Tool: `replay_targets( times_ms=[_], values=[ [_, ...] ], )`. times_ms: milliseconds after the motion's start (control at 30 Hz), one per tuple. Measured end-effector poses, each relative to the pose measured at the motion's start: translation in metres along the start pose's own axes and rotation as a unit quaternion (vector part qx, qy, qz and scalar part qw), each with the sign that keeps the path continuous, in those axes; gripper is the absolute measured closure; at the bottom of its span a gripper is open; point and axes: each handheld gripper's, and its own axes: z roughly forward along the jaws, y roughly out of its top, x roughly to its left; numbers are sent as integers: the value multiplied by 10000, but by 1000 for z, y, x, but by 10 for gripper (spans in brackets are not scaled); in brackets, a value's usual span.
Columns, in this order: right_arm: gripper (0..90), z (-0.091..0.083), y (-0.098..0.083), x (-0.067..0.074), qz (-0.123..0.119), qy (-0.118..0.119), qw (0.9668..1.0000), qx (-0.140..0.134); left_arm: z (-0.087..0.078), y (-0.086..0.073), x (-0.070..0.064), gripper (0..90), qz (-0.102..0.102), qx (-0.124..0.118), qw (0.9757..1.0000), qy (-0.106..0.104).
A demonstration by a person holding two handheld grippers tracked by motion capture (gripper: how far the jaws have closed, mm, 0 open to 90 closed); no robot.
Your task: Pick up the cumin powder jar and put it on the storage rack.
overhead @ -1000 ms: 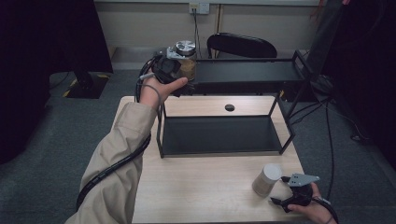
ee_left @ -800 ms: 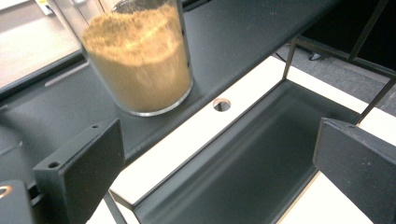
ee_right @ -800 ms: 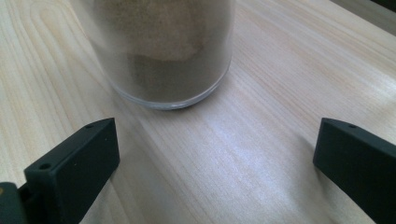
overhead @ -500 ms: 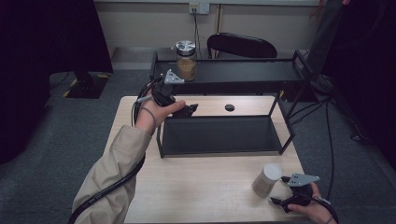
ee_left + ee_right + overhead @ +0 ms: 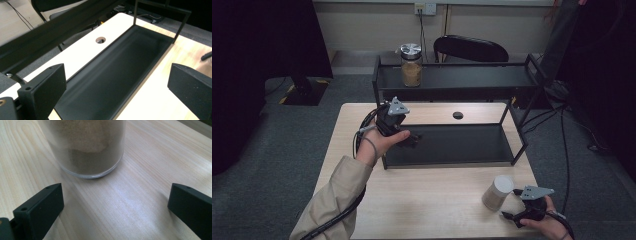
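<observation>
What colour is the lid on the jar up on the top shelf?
Silver, on the jar; the high view shows it best.

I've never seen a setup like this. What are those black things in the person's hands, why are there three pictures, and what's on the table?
A person holds a hand-held two-jaw gripper in each hand. One picture looks down from above; the other two come from cameras riding on each gripper.

The left gripper hangs open and empty over the lower tray of a black two-level rack on the wooden table. A lidded jar of brown grains stands on the rack's top shelf.

The right gripper, also open, holds nothing; a second jar stands just ahead of it on the table.
</observation>
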Motion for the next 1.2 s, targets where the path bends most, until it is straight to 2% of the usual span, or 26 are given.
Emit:
replay_targets(
  times_ms=[200,467,900,1200],
  values=[
    [0,0,0,0,2,1,10000,0,4,-15,-4,11,-50,83,9999,-104],
    [0,0,0,0,3,1,10000,0,12,-34,-11,12,13,216,9995,-208],
    [0,0,0,0,3,1,10000,-1,24,-72,-16,13,-189,192,9991,-338],
    [0,0,0,0,2,-5,10000,3,28,-97,-18,13,-224,140,9986,-464]
  ],
)
